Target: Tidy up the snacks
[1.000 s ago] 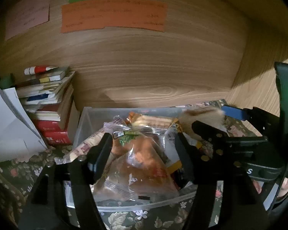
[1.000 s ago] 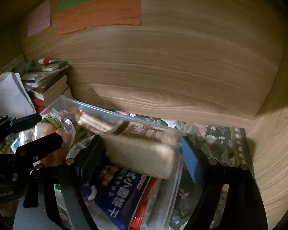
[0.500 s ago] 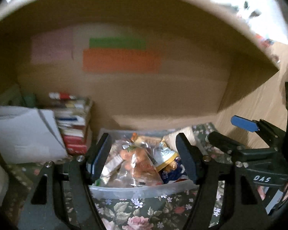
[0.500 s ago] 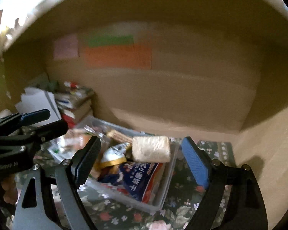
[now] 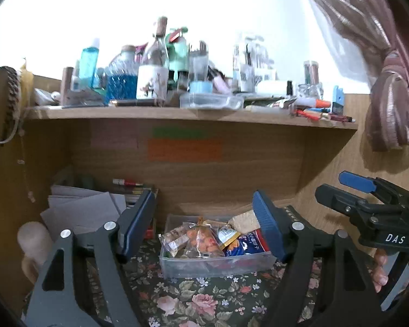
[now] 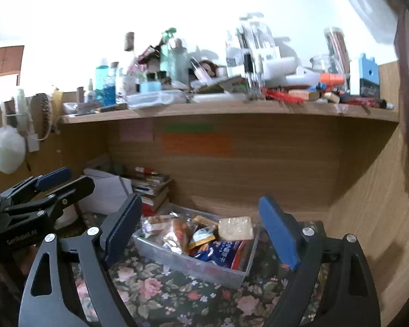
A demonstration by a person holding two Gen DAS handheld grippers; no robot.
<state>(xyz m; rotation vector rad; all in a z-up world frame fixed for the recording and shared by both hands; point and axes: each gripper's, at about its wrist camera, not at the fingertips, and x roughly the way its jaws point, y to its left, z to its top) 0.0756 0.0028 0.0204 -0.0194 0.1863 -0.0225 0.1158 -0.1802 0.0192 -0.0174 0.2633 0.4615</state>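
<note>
A clear plastic bin stands on the floral cloth in the lower shelf bay. It holds several snack packs: an orange-filled bag, a blue packet and a pale rice cracker. My left gripper is open and empty, held back from the bin. My right gripper is open and empty, also back from the bin. Each gripper shows at the edge of the other's view.
A stack of books and white papers lie left of the bin. The upper shelf board carries many bottles and jars. Wooden walls close the bay at back and right. A curtain hangs at right.
Both grippers have pulled back and away from the bin. The rice cracker that was between my right gripper's fingers now lies in the bin. The upper shelf has come into view.
</note>
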